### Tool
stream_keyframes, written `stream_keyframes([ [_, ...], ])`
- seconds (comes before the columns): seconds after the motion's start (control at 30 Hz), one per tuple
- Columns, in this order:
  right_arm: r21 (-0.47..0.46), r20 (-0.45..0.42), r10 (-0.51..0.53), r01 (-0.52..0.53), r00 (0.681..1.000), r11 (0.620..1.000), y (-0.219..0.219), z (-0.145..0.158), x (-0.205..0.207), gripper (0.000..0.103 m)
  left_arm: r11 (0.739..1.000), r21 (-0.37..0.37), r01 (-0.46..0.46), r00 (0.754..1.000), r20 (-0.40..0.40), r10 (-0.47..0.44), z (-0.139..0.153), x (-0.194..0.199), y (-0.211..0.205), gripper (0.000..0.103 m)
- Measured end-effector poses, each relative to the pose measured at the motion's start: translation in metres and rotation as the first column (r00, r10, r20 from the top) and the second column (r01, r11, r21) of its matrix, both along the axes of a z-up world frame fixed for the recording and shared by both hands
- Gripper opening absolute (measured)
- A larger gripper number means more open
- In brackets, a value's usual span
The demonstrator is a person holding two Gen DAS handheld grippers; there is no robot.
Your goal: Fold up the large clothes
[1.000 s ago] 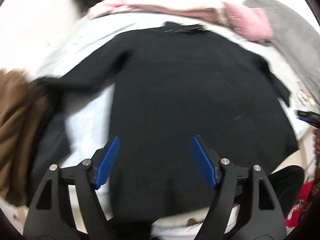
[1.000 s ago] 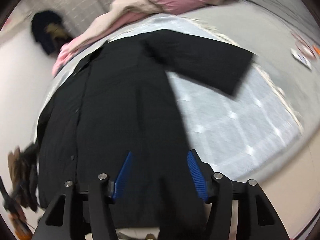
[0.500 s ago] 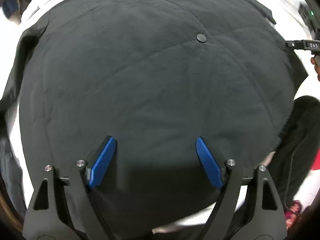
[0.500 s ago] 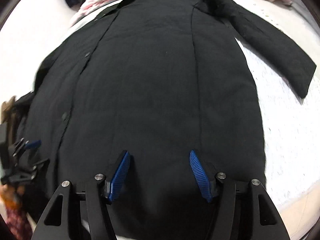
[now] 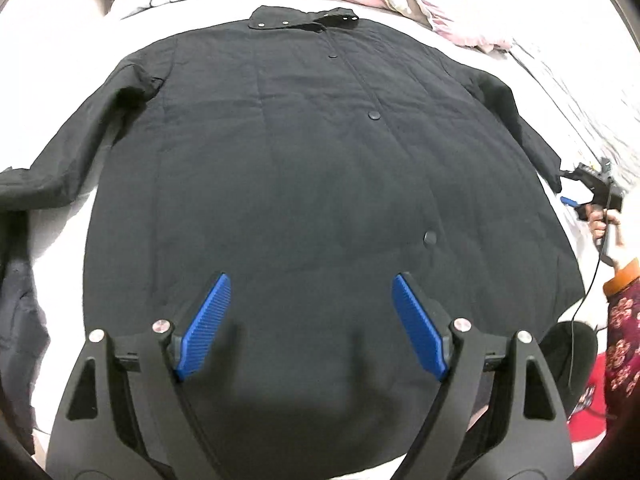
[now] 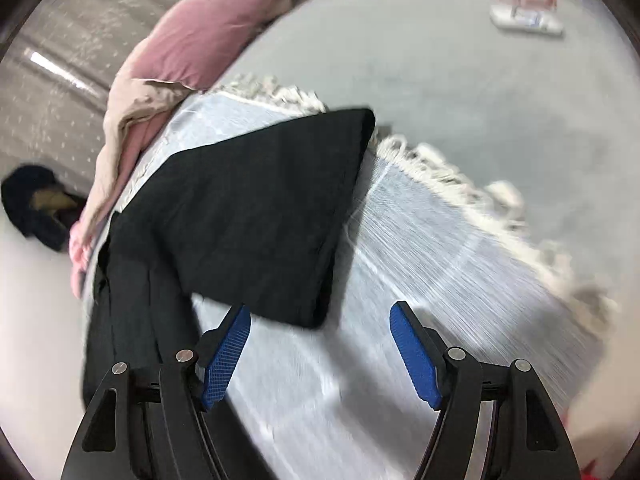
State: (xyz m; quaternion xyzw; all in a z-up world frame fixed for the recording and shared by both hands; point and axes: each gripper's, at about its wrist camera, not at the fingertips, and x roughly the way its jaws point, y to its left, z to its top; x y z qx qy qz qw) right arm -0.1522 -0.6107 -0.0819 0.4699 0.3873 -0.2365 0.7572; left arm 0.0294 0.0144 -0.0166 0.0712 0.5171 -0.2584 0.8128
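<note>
Reaching for the first fold: your black coat (image 5: 304,184) lies spread flat, front up, snaps closed down the placket, collar (image 5: 304,22) toward the far edge of the bed (image 5: 580,92), hem toward the near edge. It rests on a pale quilted bedspread (image 6: 432,280) with a fringed border. Both sleeves are out to the sides, nothing folded in yet, so judge this as the very start of the sleeve step.

Your left claw (image 5: 308,326) hovers over the lower middle of the coat body, blue pads wide apart, nothing between them, no cloth pinched. Your right claw (image 6: 320,350) is over the bedspread just short of the right sleeve cuff (image 6: 316,312); its jaws are opening and only bare bedspread shows between the pads. The left wrist view also catches that claw at the right edge of the bed, at the sleeve end, with your hand (image 5: 600,220) on it.

Next move, as a judgement: push the right claw forward so the cuff edge sits between the pads, close on it, then carry the sleeve across onto the coat chest. The padded cloth looks thick, so take a deep bite or it may slip. Left claw probably wants the left sleeve (image 5: 64,168), which trails off toward the left edge of the bed.

A pink quilt (image 6: 216,28) is piled along the far edge; keep the sleeve clear of it. The right wrist view is motion-blurred, so cuff contact is hard to confirm.
</note>
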Motion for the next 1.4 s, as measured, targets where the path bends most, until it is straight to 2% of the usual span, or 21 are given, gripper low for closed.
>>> stream_keyframes([
  [0.1, -0.076, 0.022, -0.017, 0.019, 1.000, 0.997, -0.004, 0.010, 0.027, 0.070, 1.000, 0.012, -0.001, 1.000, 0.003, 0.001, -0.007, 0.008, -0.021, 0.083],
  [0.17, -0.153, -0.017, -0.014, 0.011, 1.000, 0.988, -0.015, 0.019, 0.048, 0.053, 1.000, 0.023, 0.001, 1.000, 0.012, -0.001, -0.007, 0.014, -0.034, 0.083],
  [0.23, -0.189, -0.057, -0.019, 0.008, 0.998, 0.982, -0.039, 0.027, 0.067, 0.019, 1.000, 0.019, 0.005, 1.000, 0.018, -0.005, -0.004, 0.021, -0.044, 0.083],
  [0.3, -0.260, -0.077, -0.018, -0.002, 0.997, 0.966, -0.051, 0.043, 0.082, 0.012, 1.000, 0.005, 0.003, 1.000, 0.024, -0.004, -0.002, 0.030, -0.051, 0.083],
  [0.33, -0.322, -0.098, -0.031, -0.002, 0.995, 0.947, -0.057, 0.052, 0.087, 0.011, 1.000, -0.001, 0.002, 1.000, 0.027, -0.002, -0.001, 0.033, -0.053, 0.083],
  [0.43, -0.569, -0.207, -0.130, -0.012, 0.970, 0.822, -0.070, 0.086, 0.100, 0.010, 1.000, -0.010, -0.018, 0.999, 0.036, 0.018, -0.002, 0.046, -0.057, 0.083],
  [0.47, -0.622, -0.220, -0.145, -0.024, 0.965, 0.783, -0.076, 0.094, 0.104, 0.009, 1.000, -0.014, -0.024, 0.999, 0.035, 0.025, -0.003, 0.050, -0.057, 0.083],
  [0.57, -0.693, -0.269, -0.155, -0.079, 0.950, 0.716, -0.088, 0.095, 0.128, 0.010, 0.999, -0.015, -0.050, 0.998, 0.024, 0.050, -0.011, 0.062, -0.056, 0.083],
  [0.63, -0.709, -0.383, -0.182, -0.162, 0.906, 0.686, -0.094, 0.071, 0.150, 0.012, 0.997, -0.010, -0.079, 0.997, 0.005, 0.080, -0.018, 0.070, -0.053, 0.083],
  [0.73, -0.666, -0.552, -0.247, -0.244, 0.796, 0.705, -0.106, 0.022, 0.161, 0.019, 0.994, -0.011, -0.111, 0.994, -0.005, 0.111, -0.020, 0.078, -0.044, 0.083],
  [0.77, -0.661, -0.584, -0.286, -0.242, 0.760, 0.710, -0.109, 0.011, 0.156, 0.019, 0.993, -0.006, -0.122, 0.993, 0.002, 0.122, -0.018, 0.080, -0.038, 0.083],
  [0.8, -0.661, -0.593, -0.317, -0.222, 0.741, 0.717, -0.110, 0.007, 0.147, 0.023, 0.991, 0.000, -0.133, 0.991, 0.015, 0.133, -0.015, 0.083, -0.030, 0.083],
  [0.83, -0.666, -0.568, -0.343, -0.173, 0.748, 0.725, -0.109, 0.010, 0.139, 0.025, 0.990, 0.007, -0.143, 0.989, 0.027, 0.143, -0.013, 0.086, -0.023, 0.083],
  [0.87, -0.671, -0.526, -0.342, -0.134, 0.778, 0.729, -0.102, 0.017, 0.131, 0.027, 0.987, 0.019, -0.160, 0.986, 0.041, 0.159, -0.010, 0.089, -0.014, 0.083],
  [0.93, -0.676, -0.457, -0.304, -0.104, 0.836, 0.730, -0.087, 0.034, 0.128, 0.047, 0.978, 0.038, -0.206, 0.977, 0.058, 0.203, -0.006, 0.097, 0.006, 0.083],
  [1.0, -0.687, -0.408, -0.253, -0.113, 0.877, 0.718, -0.066, 0.053, 0.129, 0.060, 0.957, 0.067, -0.283, 0.959, 0.050, 0.280, -0.004, 0.106, 0.031, 0.083],
  [1.1, -0.691, -0.358, -0.146, -0.156, 0.922, 0.706, -0.021, 0.085, 0.134, 0.066, 0.918, 0.079, -0.389, 0.921, 0.042, 0.387, 0.001, 0.115, 0.069, 0.083],
  [1.17, -0.669, -0.331, -0.066, -0.185, 0.941, 0.720, 0.008, 0.101, 0.141, 0.067, 0.884, 0.109, -0.454, 0.891, 0.074, 0.448, 0.009, 0.120, 0.094, 0.083],
  [1.27, -0.635, -0.281, 0.062, -0.234, 0.958, 0.736, 0.057, 0.117, 0.152, 0.068, 0.827, 0.182, -0.531, 0.845, 0.186, 0.502, 0.029, 0.127, 0.127, 0.083],
  [1.33, -0.622, -0.262, 0.135, -0.275, 0.955, 0.733, 0.088, 0.124, 0.164, 0.069, 0.785, 0.220, -0.580, 0.813, 0.223, 0.538, 0.042, 0.135, 0.150, 0.083],
  [1.4, -0.619, -0.244, 0.208, -0.317, 0.947, 0.718, 0.127, 0.128, 0.177, 0.069, 0.741, 0.263, -0.618, 0.786, 0.220, 0.577, 0.049, 0.149, 0.171, 0.083],
])
